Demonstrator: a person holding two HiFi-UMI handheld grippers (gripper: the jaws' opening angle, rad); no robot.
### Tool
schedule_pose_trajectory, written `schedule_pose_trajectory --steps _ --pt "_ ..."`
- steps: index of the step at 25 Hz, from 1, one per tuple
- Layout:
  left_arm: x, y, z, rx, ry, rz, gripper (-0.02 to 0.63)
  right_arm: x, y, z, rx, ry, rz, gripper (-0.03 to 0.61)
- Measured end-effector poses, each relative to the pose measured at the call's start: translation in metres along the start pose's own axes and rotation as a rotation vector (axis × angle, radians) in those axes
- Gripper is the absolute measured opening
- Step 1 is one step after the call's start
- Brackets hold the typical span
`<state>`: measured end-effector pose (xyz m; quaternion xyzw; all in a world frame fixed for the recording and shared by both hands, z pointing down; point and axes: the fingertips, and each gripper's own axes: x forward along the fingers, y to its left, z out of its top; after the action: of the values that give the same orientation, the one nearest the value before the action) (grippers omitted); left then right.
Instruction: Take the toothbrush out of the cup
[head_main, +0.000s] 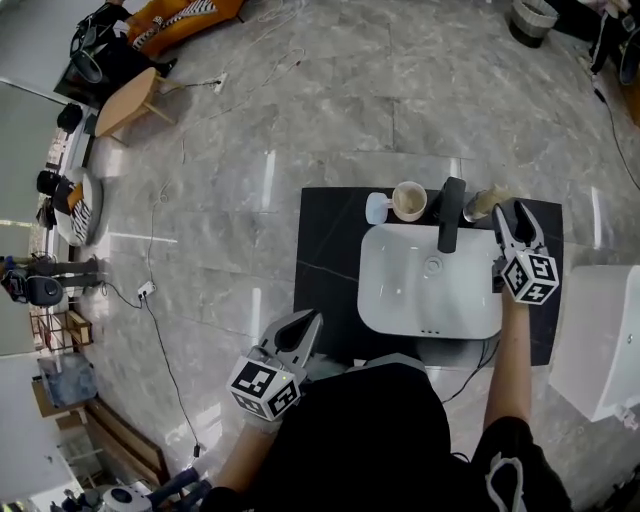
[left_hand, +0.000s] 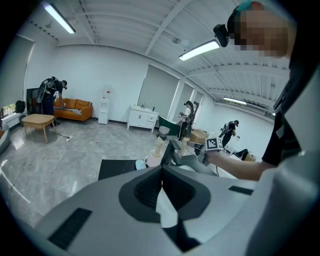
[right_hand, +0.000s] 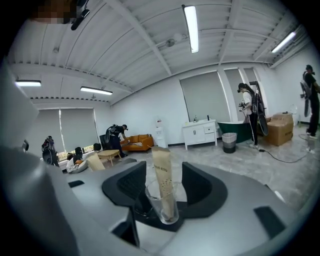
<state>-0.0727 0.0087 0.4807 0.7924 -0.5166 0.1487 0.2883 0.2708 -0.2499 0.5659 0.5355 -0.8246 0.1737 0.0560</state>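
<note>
A clear glass cup (right_hand: 161, 202) stands at the back right of the sink top, next to the tap, and shows in the head view as the glass cup (head_main: 480, 205). A toothbrush in a tan paper wrapper (right_hand: 162, 172) stands upright in it. My right gripper (right_hand: 164, 167) is open, with the cup and wrapper between its jaws and a gap on each side. From above, the right gripper (head_main: 510, 215) points at the cup from the near right. My left gripper (head_main: 306, 325) hangs shut and empty off the counter's near left corner, and the left gripper (left_hand: 161, 169) shows its jaws pressed together.
A white basin (head_main: 400, 290) is set in a black counter (head_main: 325, 250), with a black tap (head_main: 451, 213) behind it. A beige mug (head_main: 409, 200) and a pale blue item (head_main: 377, 207) stand left of the tap. A white fixture (head_main: 600, 340) stands at the right.
</note>
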Motion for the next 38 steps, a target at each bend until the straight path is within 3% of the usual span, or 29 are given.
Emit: schedule_pose_trajectory --steps 10,16,22,38 --pt "-0.012 0.004 -0.013 -0.028 0.013 0.04 0.021 0.032 -0.004 -0.015 -0.064 0.035 0.007 0.219" --pt "-0.011 0.008 -0.016 -0.043 0.012 0.038 0.021 0.033 0.004 -0.013 -0.099 0.023 0.011 0.081" --pt "-0.016 0.013 -0.018 -0.053 0.001 0.039 0.021 0.032 0.013 -0.009 -0.121 0.022 0.016 0.058" --pt "-0.036 0.031 -0.013 -0.073 -0.08 -0.017 0.021 -0.01 0.052 0.076 -0.184 -0.054 0.0 0.057"
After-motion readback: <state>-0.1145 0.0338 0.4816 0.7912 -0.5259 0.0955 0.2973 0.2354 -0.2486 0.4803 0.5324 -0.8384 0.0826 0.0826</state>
